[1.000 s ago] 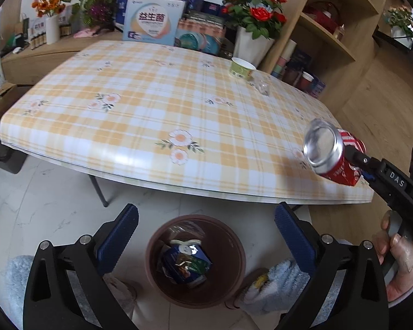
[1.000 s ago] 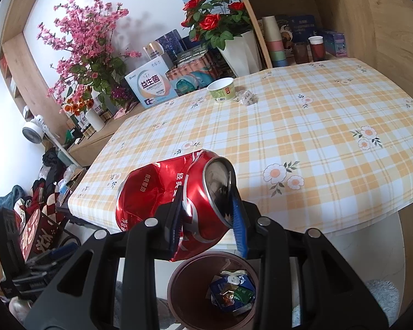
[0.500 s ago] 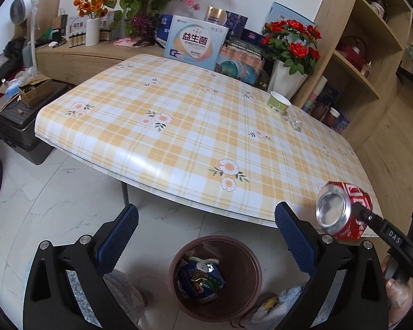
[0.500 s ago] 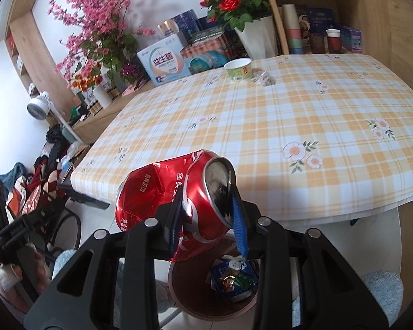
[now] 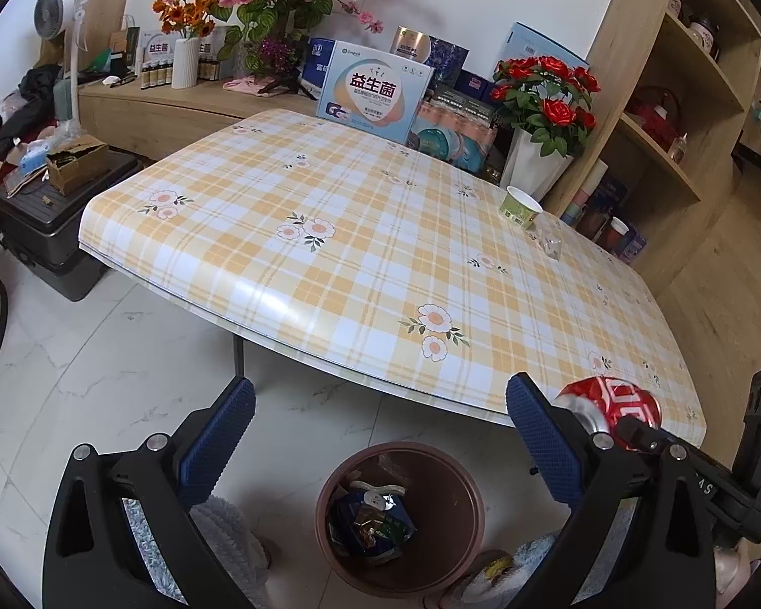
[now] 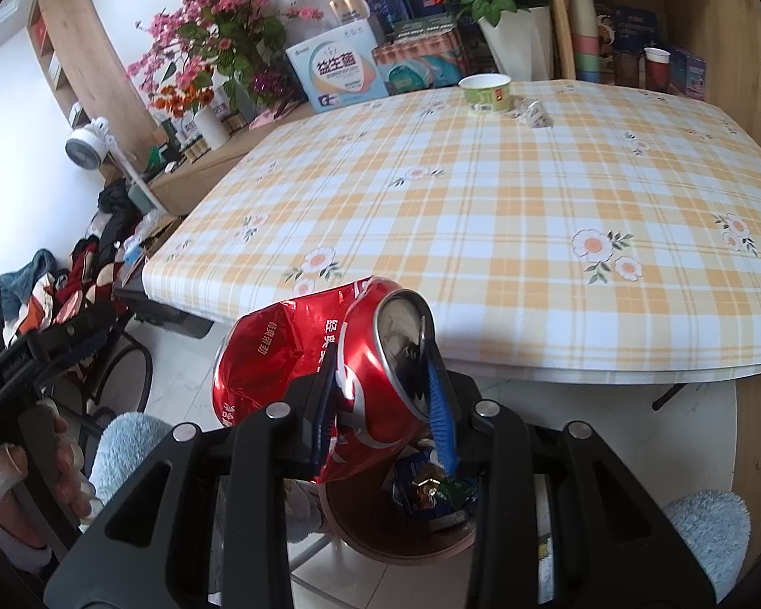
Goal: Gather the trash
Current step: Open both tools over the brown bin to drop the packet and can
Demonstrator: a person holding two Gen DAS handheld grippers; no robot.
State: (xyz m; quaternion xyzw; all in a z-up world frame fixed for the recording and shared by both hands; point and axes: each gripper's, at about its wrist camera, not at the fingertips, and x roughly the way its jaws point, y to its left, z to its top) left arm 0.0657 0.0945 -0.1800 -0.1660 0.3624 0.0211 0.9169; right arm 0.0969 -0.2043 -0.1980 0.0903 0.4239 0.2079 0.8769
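My right gripper is shut on a crushed red soda can, held above a brown trash bin on the floor. In the left wrist view the can shows at the right, above and right of the bin, which holds blue snack wrappers. My left gripper is open and empty, above the bin and off the table's front edge. A green paper cup and a crumpled clear wrapper lie on the plaid table at the far right.
Boxes, a rose vase and flower pots line the table's far side. Wooden shelves stand at the right. A black case and a fan stand at the left. Fluffy slippers flank the bin.
Both grippers have pulled back and lower from the table. The can has come down closer over the bin. The left gripper stays open.
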